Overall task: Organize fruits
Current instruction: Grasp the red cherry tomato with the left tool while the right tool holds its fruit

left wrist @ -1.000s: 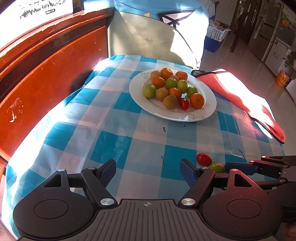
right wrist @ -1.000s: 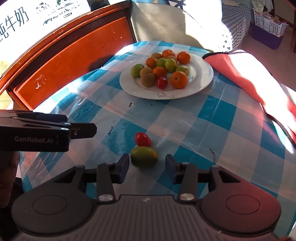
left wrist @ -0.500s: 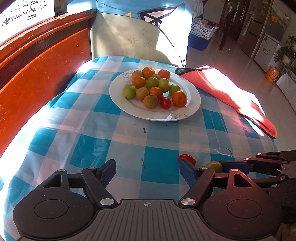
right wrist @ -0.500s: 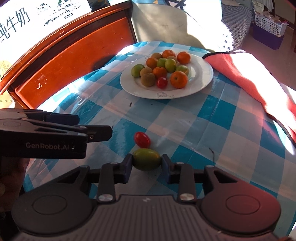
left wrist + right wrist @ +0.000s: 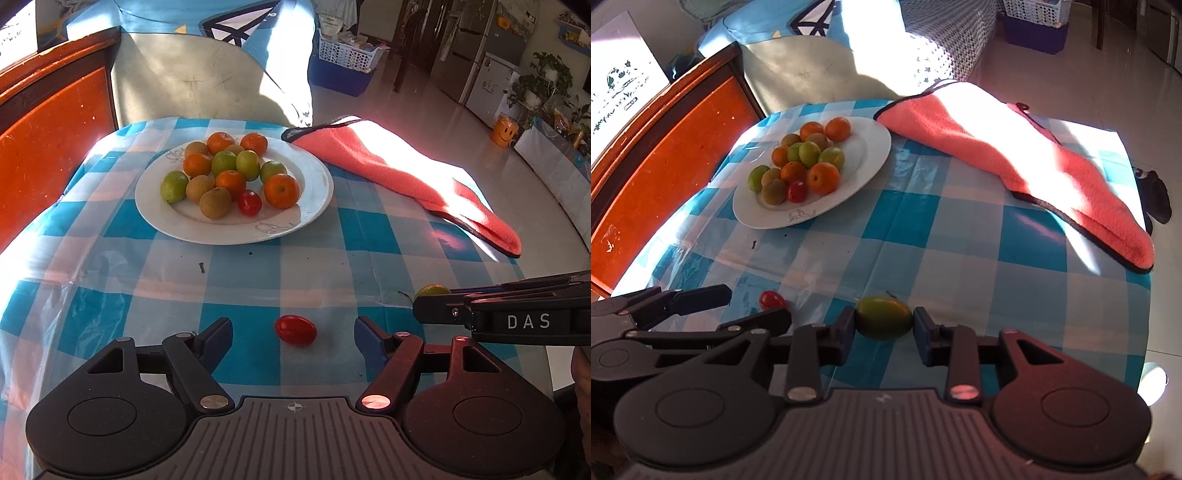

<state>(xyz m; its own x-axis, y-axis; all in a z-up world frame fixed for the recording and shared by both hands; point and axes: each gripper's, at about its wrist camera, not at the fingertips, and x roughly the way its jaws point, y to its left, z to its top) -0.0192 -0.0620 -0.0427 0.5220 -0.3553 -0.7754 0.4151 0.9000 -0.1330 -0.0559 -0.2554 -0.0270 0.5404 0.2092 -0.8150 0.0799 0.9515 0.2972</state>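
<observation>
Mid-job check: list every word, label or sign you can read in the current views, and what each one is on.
"DAS": white letters on the side of the right gripper, seen in the left wrist view.
Smiley face sign: on the yellow bin on the floor.
Black print on the white board behind the wooden furniture: too blurred to read.
Drawing on the plate rim: no readable words.

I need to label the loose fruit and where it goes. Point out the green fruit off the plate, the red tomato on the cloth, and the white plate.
green fruit [image 5: 884,317]: right wrist view, middle of its skin.
red tomato [image 5: 295,329]: left wrist view, its centre.
white plate [image 5: 314,177]: left wrist view, bare right rim.
</observation>
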